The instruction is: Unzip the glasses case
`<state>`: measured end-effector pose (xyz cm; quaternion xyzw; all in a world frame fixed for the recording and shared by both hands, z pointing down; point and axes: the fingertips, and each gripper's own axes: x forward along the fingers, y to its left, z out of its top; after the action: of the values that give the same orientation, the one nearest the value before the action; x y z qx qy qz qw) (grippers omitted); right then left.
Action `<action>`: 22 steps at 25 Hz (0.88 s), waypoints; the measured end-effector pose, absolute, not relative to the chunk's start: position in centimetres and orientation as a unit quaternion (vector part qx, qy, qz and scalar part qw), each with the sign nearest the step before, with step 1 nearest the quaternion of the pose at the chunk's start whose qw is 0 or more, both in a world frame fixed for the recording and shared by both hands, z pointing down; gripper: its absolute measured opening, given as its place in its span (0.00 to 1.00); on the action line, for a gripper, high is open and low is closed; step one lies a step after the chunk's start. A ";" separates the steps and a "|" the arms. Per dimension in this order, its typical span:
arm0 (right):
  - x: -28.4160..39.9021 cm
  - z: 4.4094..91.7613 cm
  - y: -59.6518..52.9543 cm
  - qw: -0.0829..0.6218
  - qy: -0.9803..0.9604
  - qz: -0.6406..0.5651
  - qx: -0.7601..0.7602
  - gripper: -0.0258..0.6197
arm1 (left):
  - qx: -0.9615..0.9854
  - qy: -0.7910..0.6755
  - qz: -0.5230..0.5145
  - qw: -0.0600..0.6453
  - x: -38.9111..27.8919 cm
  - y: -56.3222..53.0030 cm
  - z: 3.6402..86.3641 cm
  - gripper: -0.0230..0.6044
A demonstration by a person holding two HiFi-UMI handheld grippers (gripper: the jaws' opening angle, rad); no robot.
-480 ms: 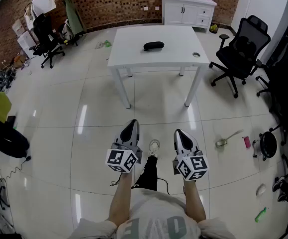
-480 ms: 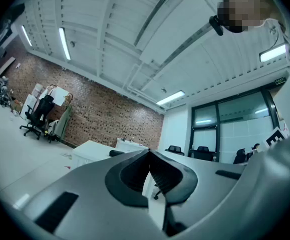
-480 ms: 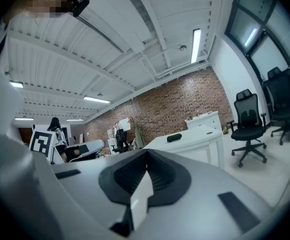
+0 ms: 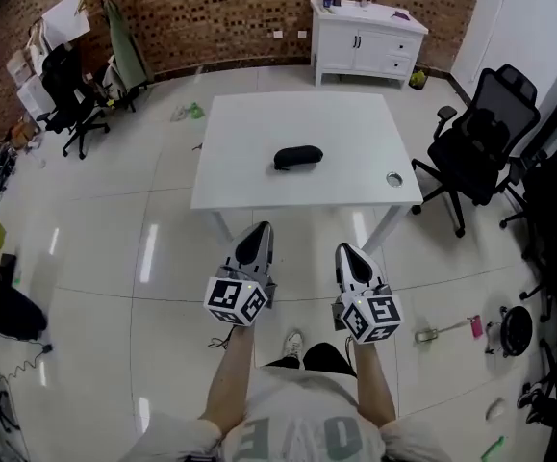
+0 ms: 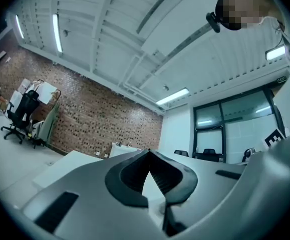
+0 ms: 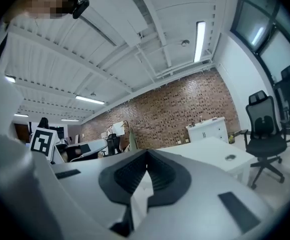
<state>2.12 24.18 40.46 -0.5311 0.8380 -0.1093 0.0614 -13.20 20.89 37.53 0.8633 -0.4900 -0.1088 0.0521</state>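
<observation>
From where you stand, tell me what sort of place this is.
Probably an office or workshop room: a white table carrying a glasses case, a black swivel chair beside it, and a white cabinet against a brick wall.

A white desk (image 4: 345, 133) is seen on the pale tiled floor (image 4: 114, 248), and a small round object (image 4: 394, 178) is laid near its right corner. Behind it, a white cabinet (image 4: 367, 41) is placed against the brick wall (image 4: 211, 17). A black office chair (image 4: 480, 147) is set to the right of the desk, and another black chair (image 4: 62, 89) is found far to the left. A long object with a pink end (image 4: 451, 330) is left on the floor.
</observation>
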 end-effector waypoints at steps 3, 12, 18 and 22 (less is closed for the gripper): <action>2.3 40.2 18.5 0.058 0.841 -0.106 -0.528 0.04 | 0.866 -0.485 -0.109 0.056 -12.4 15.6 37.5 0.02; 3.9 44.1 2.7 0.033 0.852 -0.143 -0.503 0.04 | 0.868 -0.482 -0.078 0.095 -9.1 0.7 42.0 0.02; 4.0 46.0 -7.2 0.015 0.871 -0.166 -0.463 0.04 | 0.855 -0.501 -0.059 0.122 -7.4 -9.7 44.1 0.02; 4.1 49.2 -11.5 -0.013 0.878 -0.199 -0.435 0.04 | 0.850 -0.508 -0.034 0.135 -6.2 -14.3 45.8 0.02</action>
<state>4.06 -11.54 49.18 -0.4347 0.8782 -0.1993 -0.0133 -6.15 -14.26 45.77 0.8498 -0.5084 -0.0343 0.1347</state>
